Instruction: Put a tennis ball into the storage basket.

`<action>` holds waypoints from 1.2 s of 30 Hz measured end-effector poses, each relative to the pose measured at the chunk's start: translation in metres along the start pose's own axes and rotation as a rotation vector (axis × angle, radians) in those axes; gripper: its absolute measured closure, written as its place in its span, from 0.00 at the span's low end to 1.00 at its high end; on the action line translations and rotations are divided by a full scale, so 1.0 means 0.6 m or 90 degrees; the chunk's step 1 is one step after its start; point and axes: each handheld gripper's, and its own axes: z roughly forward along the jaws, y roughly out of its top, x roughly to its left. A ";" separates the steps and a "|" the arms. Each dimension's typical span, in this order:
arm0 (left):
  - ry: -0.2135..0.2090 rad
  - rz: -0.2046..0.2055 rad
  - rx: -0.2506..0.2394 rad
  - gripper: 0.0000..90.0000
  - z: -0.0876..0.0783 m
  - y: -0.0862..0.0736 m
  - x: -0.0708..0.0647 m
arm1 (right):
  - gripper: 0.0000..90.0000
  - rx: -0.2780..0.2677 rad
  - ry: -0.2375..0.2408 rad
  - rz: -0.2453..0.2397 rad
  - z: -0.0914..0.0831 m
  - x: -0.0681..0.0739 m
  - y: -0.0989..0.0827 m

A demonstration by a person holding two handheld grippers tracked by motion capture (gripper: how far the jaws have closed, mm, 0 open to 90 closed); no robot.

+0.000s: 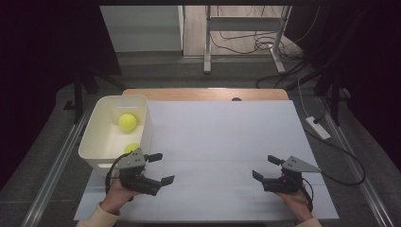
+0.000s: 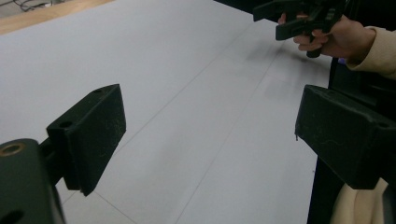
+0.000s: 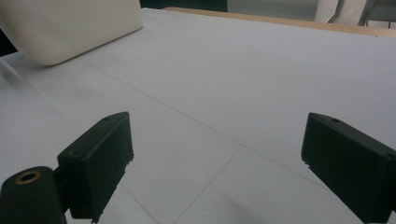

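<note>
The left tool (image 1: 158,168) hangs near the worktop's (image 1: 222,137) front-left corner, jaws spread wide and empty, just beside the white bin (image 1: 142,120). That bin sits at the left edge and holds two yellow balls: one ball (image 1: 127,121) toward its far end, a second ball (image 1: 131,147) at its near end, partly hidden behind the rim. If a ball is wanted, come in over the rim, not through the wall. The right tool (image 1: 265,167), toward the front-right corner, is likewise agape and empty.
</note>
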 end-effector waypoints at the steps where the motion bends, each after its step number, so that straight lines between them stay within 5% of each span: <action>1: 0.002 0.001 0.005 0.10 0.003 -0.006 0.001 | 0.10 0.001 0.000 0.000 0.000 0.000 0.000; 18: 0.023 0.006 0.040 0.10 0.023 -0.053 0.017 | 0.10 0.005 -0.001 -0.002 0.000 0.003 -0.002; 36: 0.036 0.004 0.047 0.09 0.033 -0.072 0.014 | 0.10 0.009 0.018 -0.010 -0.006 0.007 -0.009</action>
